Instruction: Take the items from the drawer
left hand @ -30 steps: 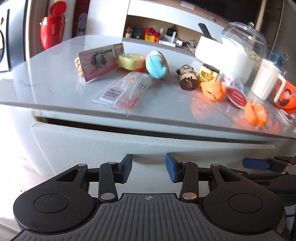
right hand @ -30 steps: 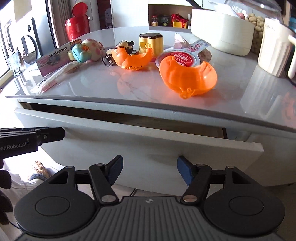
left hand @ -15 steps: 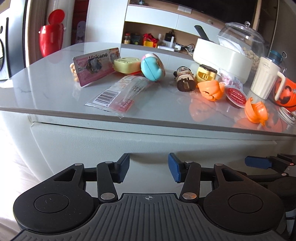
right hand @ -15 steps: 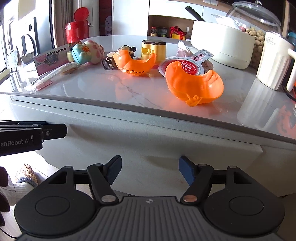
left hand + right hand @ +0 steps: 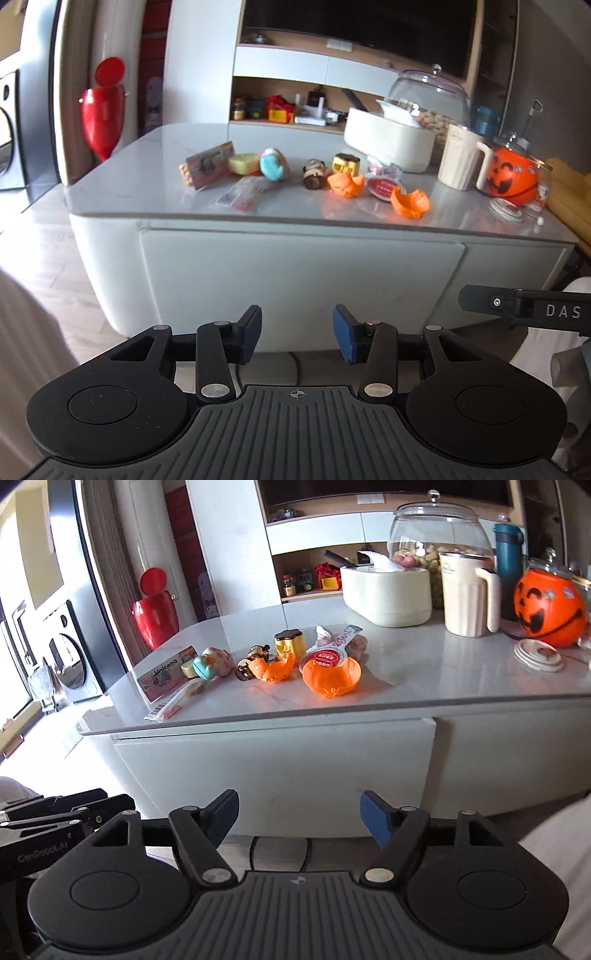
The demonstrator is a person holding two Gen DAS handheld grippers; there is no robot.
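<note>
White table with grey marble top fills the middle of both views. Drawer in its front sits flush, closed. Back right on the top: cream tub, glass jar behind it, cream jug, orange pumpkin bucket.

Left gripper hangs in front of the drawer face, jaws apart, nothing between them. Right gripper likewise off the drawer, jaws opening, gap empty.

Small items lie in a row on the top: Volcano card, barcoded sachet, yellow block, blue-pink toy, brown figure, yellow box, red-lidded cup, two orange shell halves.
</note>
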